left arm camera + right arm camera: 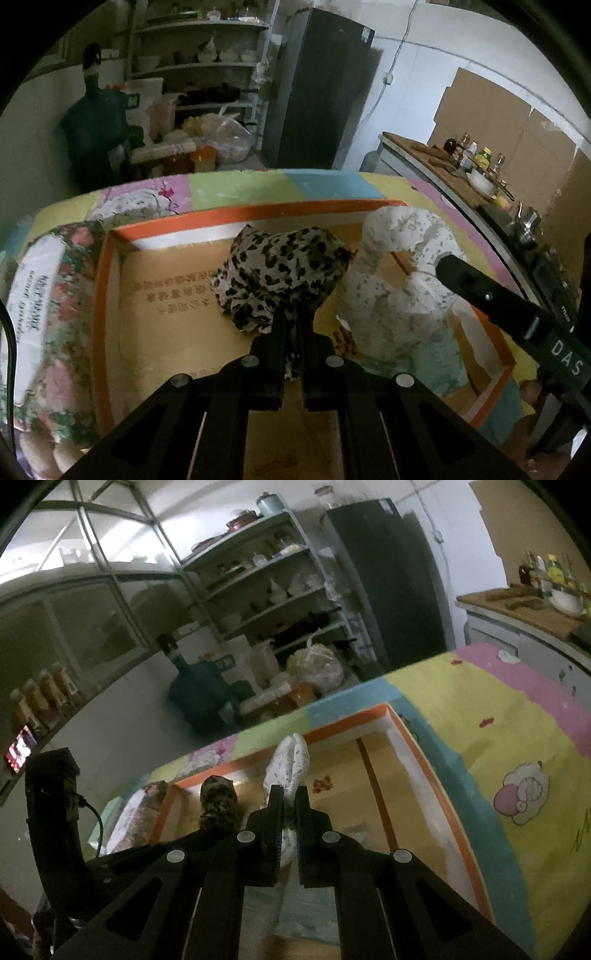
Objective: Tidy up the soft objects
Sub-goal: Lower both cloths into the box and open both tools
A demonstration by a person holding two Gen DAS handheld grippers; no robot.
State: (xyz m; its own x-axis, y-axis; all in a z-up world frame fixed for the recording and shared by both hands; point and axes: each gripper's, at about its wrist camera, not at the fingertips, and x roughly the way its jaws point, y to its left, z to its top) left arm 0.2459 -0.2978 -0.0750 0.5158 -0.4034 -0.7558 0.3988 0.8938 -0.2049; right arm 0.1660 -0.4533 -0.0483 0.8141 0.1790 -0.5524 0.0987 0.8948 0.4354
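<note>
Left gripper (293,314) pinching leopard cloth (280,273) over box (107,295); right gripper (288,797) clamping white cloth (290,760) beside it. Thin bites risking slipping, cloths tangling.

The cloth (280,273) in the black left tongs (291,321) is cream with black and brown leopard spots. At its 3 o'clock, the white cloth (399,295) carries small grey flecks. The box (258,212) has an orange rim and tan floor. The cover (517,716) is blocked yellow, pink, blue and green.
</note>
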